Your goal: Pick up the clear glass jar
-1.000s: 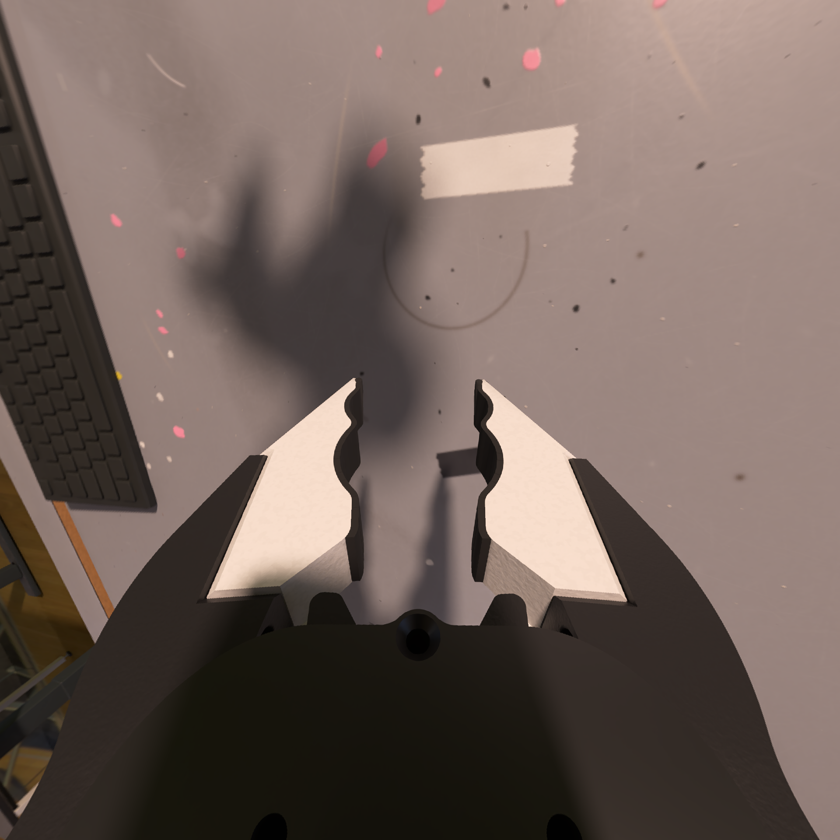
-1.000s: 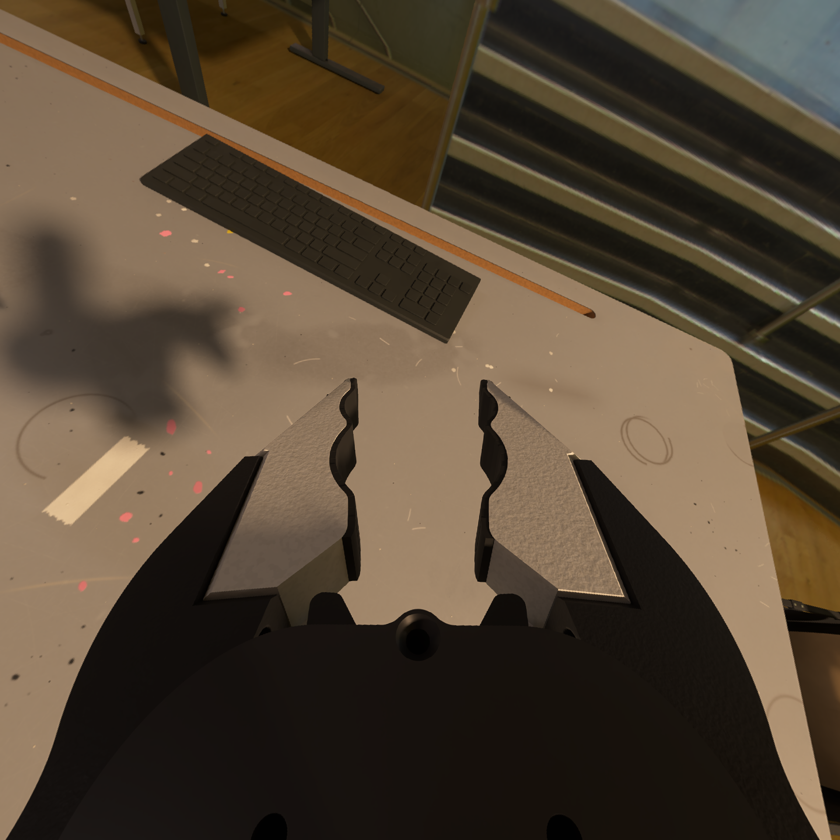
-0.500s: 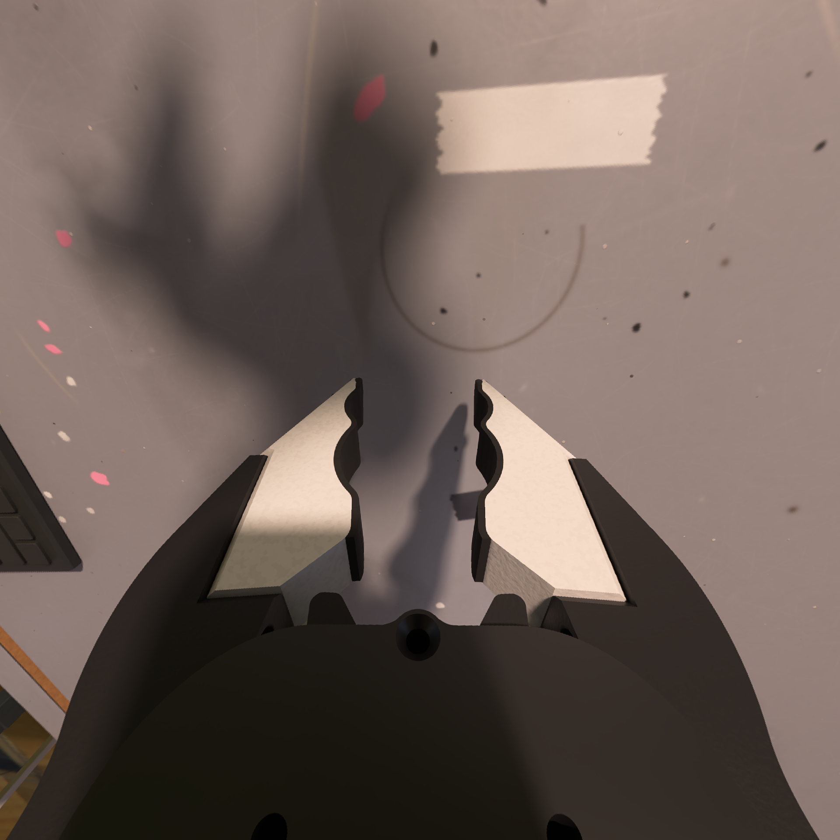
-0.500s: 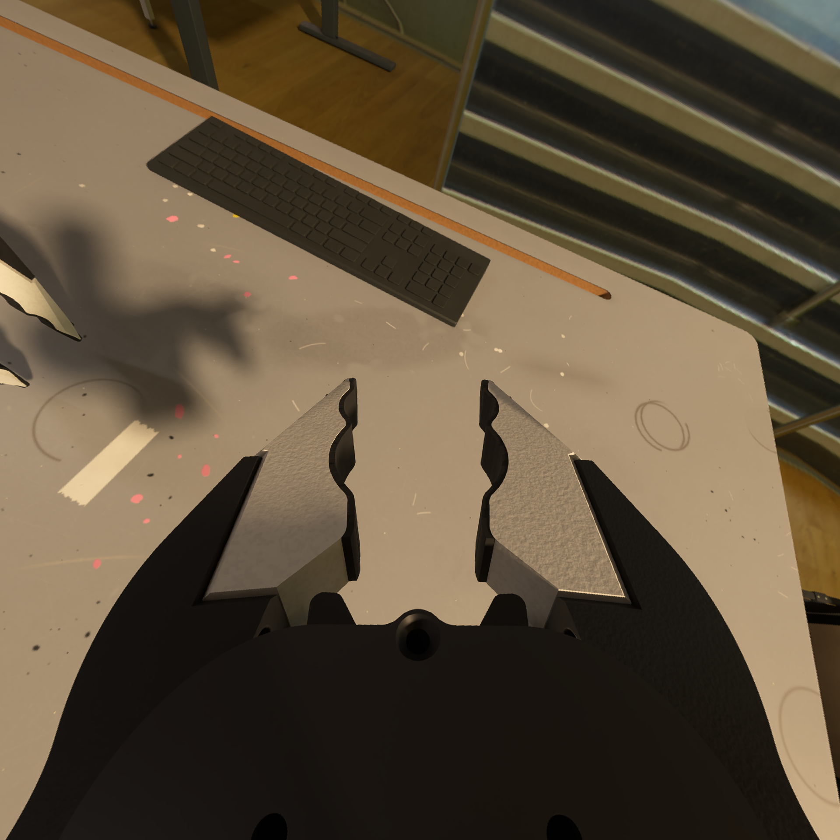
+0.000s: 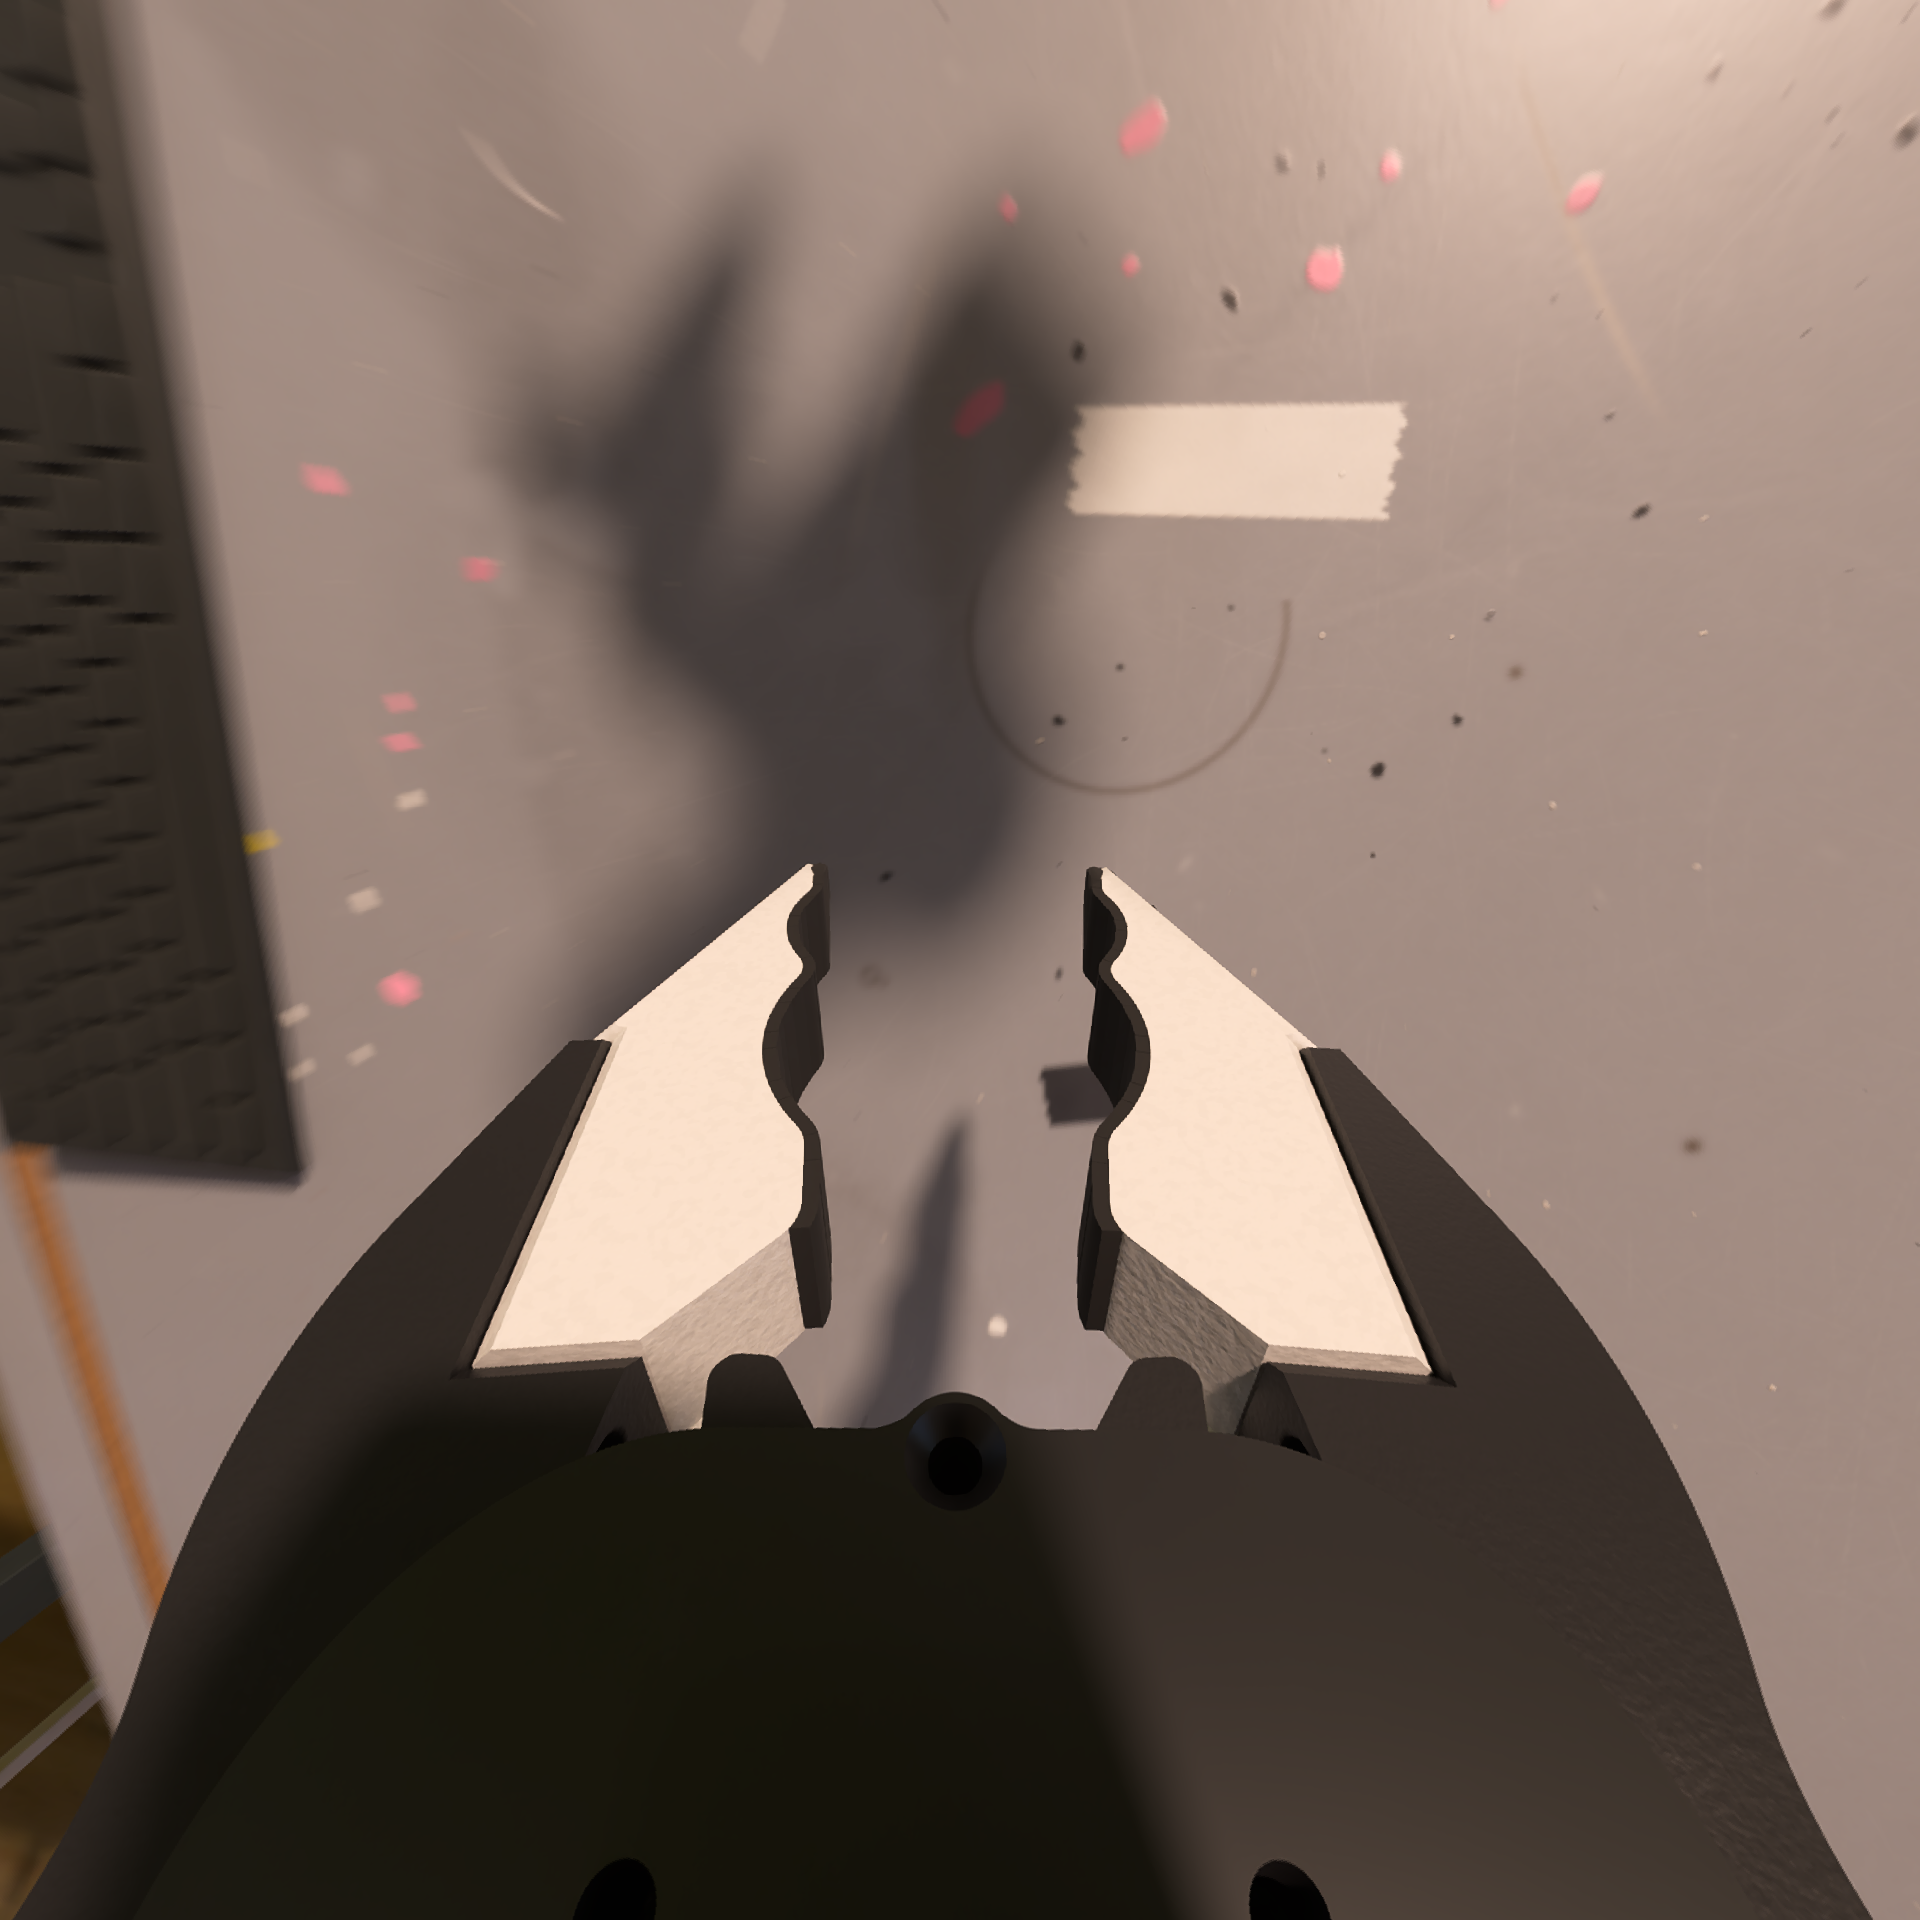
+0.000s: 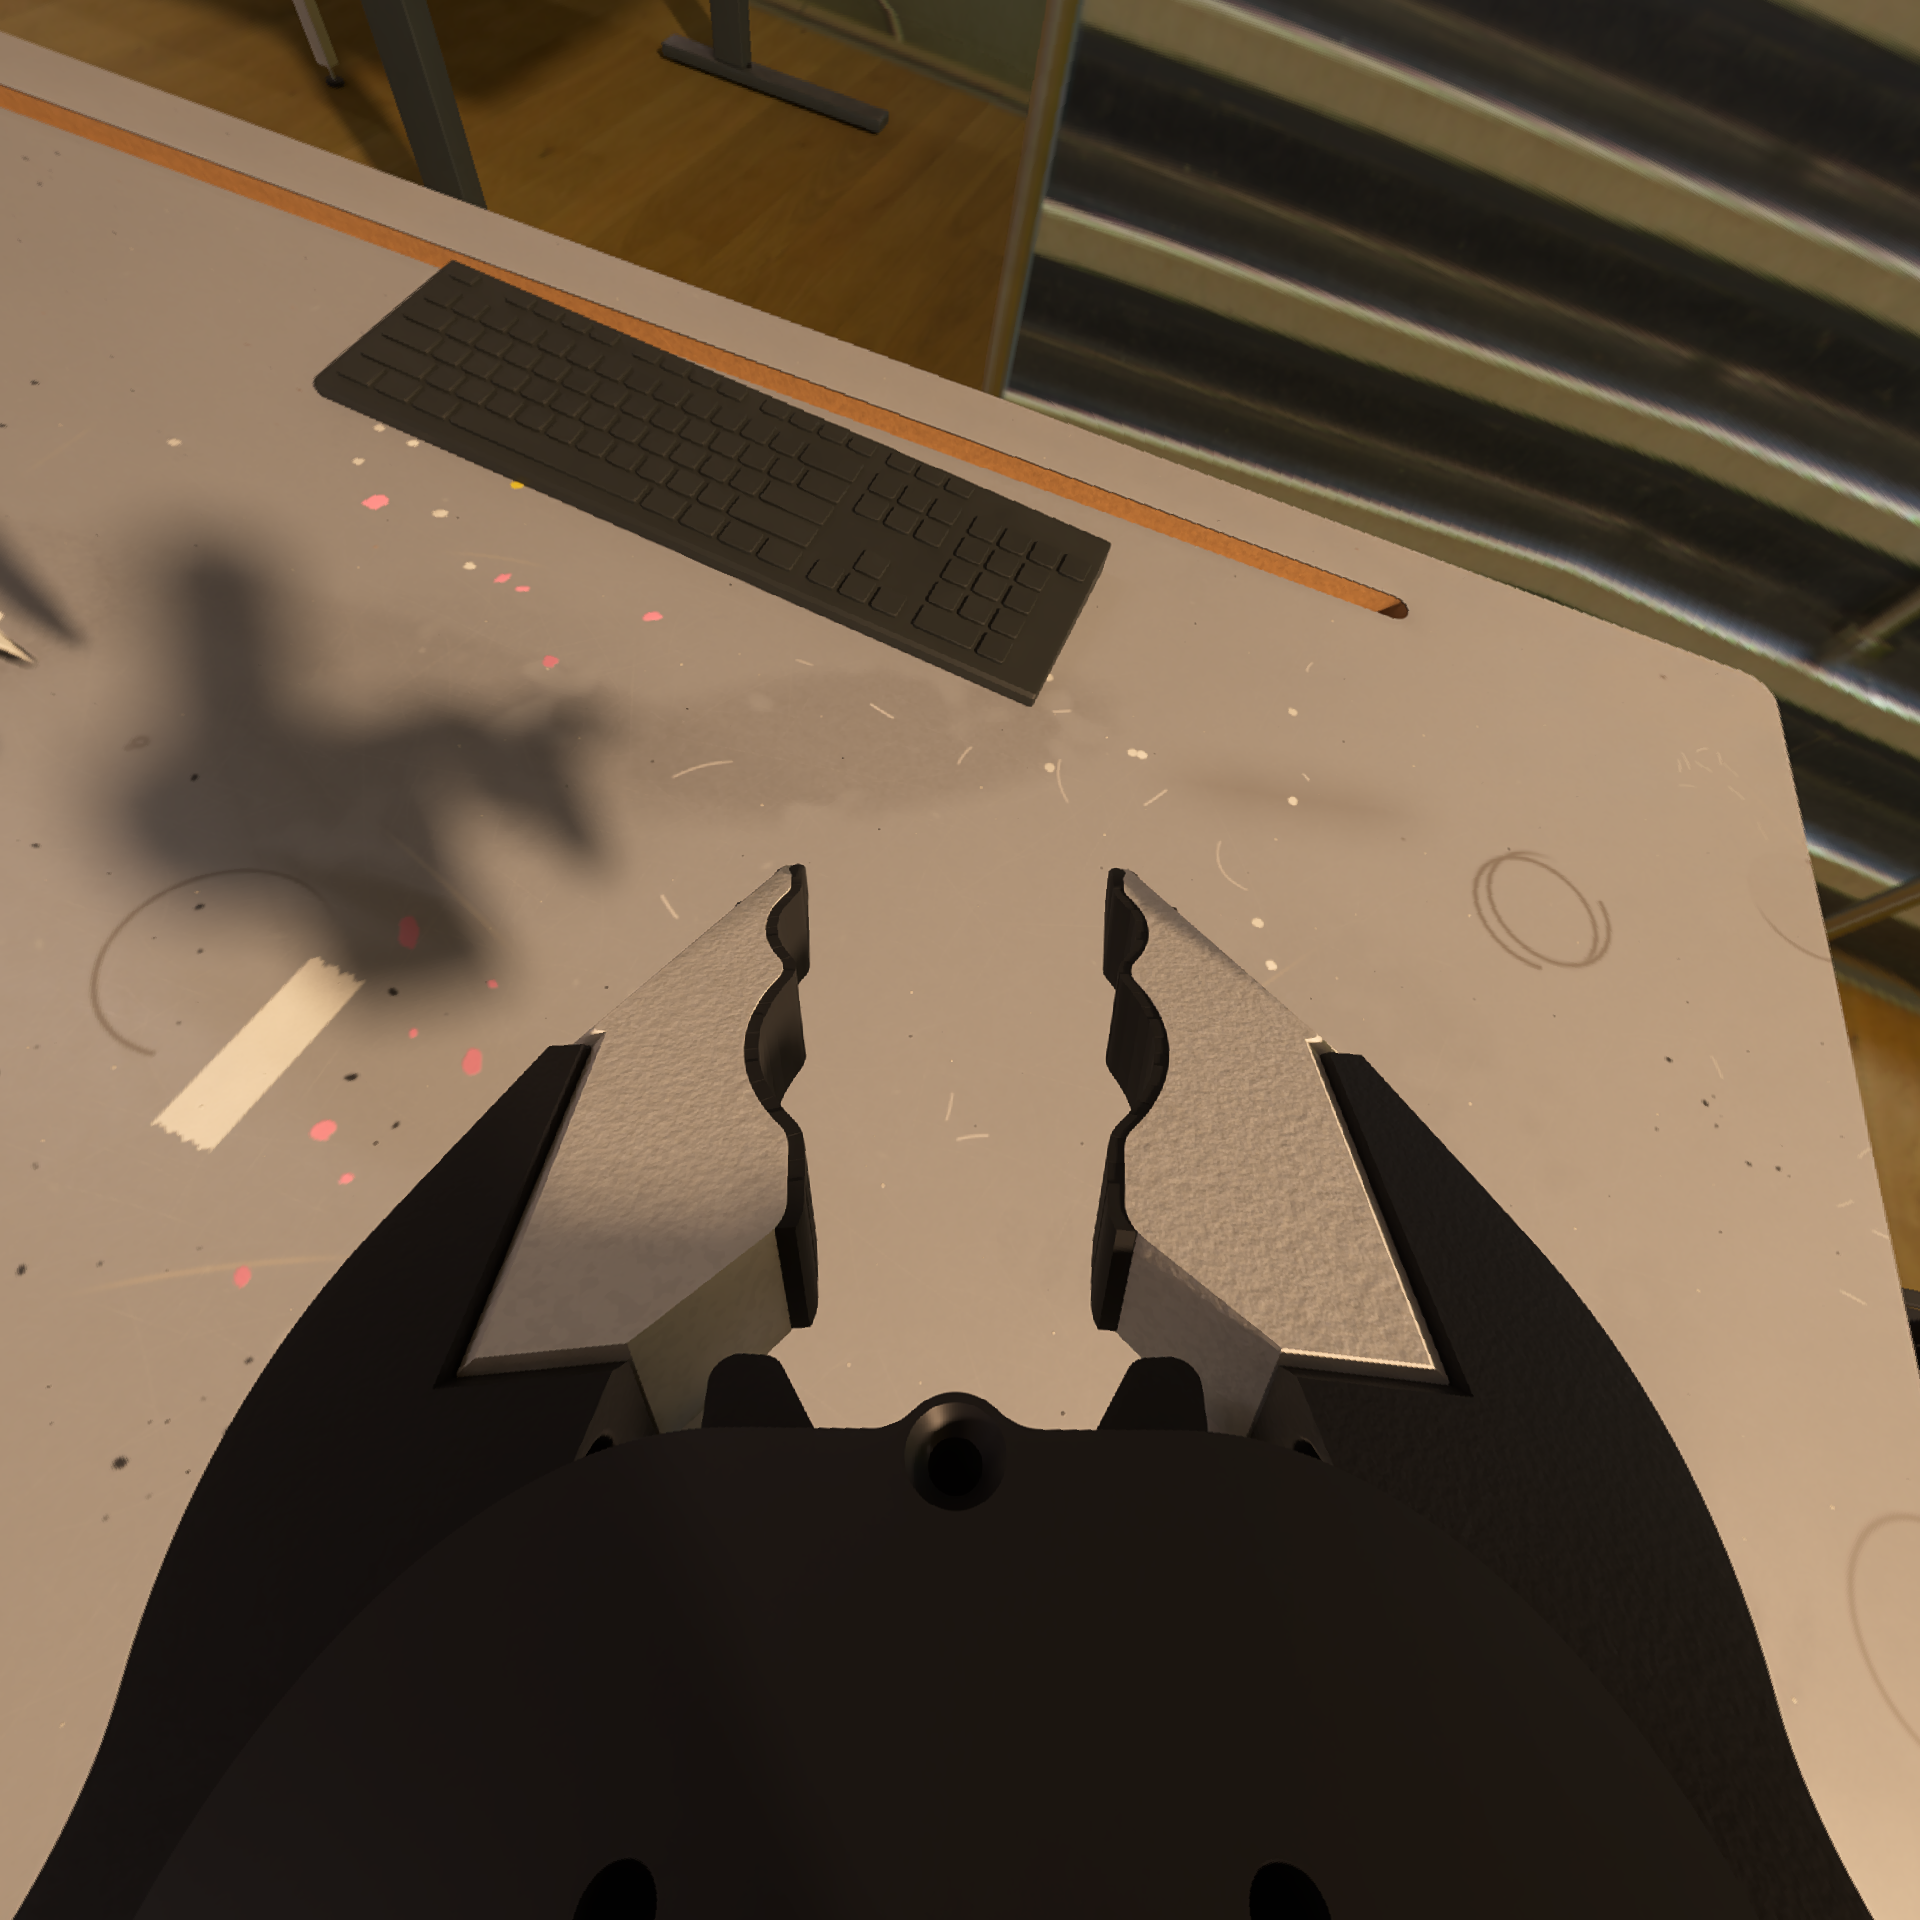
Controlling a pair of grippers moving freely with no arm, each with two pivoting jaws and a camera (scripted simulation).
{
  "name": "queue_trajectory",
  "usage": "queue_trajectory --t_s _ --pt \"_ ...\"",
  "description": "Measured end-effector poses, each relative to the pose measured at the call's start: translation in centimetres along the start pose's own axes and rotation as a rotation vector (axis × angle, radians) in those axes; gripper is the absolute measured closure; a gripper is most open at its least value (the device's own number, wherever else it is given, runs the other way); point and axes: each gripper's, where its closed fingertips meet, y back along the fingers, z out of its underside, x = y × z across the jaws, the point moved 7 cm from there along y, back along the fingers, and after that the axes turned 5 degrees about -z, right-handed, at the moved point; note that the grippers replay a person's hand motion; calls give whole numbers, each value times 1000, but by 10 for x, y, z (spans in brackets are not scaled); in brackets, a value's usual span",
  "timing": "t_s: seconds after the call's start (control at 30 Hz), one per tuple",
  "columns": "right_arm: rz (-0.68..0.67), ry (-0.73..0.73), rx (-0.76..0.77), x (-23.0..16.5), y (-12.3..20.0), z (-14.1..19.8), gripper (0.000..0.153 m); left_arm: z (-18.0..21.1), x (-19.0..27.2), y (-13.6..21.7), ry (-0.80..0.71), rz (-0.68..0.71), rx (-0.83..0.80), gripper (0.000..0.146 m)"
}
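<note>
Over a grey, paint-flecked table point(image 5: 1558, 935) the left gripper point(image 5: 956, 883) hangs pointing almost straight down, jaws parted with nothing between them. Right gripper point(image 6: 951, 883) is likewise spread and empty, angled out across the same table toward a dark keyboard point(image 6: 717, 478) near the far edge. Clear glass jar: not visible in either view, so its place cannot be told (no glint, no rim, no outline anywhere on the visible surface). What does show: a strip of pale masking tape point(image 5: 1236, 459), a thin ring mark point(image 5: 1132, 696) just below the tape, pink specks, black dots, and a soft gripper-shaped shadow point(image 5: 790, 582) falling beside the tape. Left view is smeared at its left side, keyboard point(image 5: 114, 623) blurred there. A sliver of the left gripper's fingertips shows at the far left edge of the right wrist view. Judgement on step: still a search or approach phase, no grasp started. Judgement on handling, from the task words alone: a glass jar is likely rigid, fairly weighty for its size, smooth and slippery against the pads, and breakable if dropped or squeezed off-centre. Best hold is probably across the body at mid-height, or just under the neck or lid if it has one, jaws square to the wall so the scalloped notches seat on the curve. Whether the current jaw opening is wide enough cannot be told.
</note>
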Motion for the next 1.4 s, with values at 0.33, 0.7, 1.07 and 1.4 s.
queue_trajectory --t_s 0.33,0.7,1.07,1.4 --pt "-5 -22 3 4 3 2 95 152 -9 159 272 -300 -145 98" --pt "-13 12 -51 -4 -9 1 93 275 23 117 1120 -327 -268 101" --pt "-29 18 -90 -6 -11 5 92 303 36 80 1181 -360 -499 86" --pt "-45 29 -100 -8 -13 5 91 303 30 70 1134 -333 -577 93"
